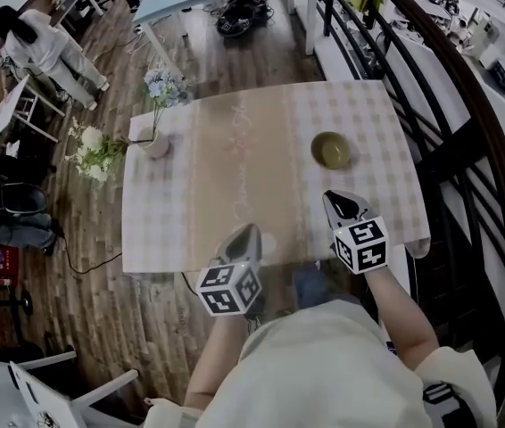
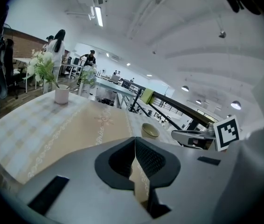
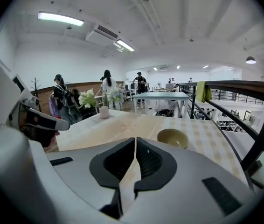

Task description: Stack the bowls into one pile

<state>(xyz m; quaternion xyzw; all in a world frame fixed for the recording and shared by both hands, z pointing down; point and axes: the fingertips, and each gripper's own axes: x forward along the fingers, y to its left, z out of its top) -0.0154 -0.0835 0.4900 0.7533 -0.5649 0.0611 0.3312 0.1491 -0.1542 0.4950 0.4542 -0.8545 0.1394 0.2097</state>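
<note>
Left gripper (image 1: 242,237): jaws together, empty.
Right gripper (image 1: 342,205): jaws together, empty.
Risk: closed jaws could shove the round olive ceramic bowl (image 1: 331,150), centre-right, instead of gripping it.

No word, number or brand name can be read anywhere in the views. The only printed signs are the black-and-white square markers (image 1: 232,290) on the cube of the left hand-held gripper (image 1: 251,230) and on that of the right hand-held gripper (image 1: 337,199); they are block patterns, not letters. A pale ornament runs along the runner (image 1: 244,159) on the counter (image 1: 159,212), too faint to read as lettering.
</note>
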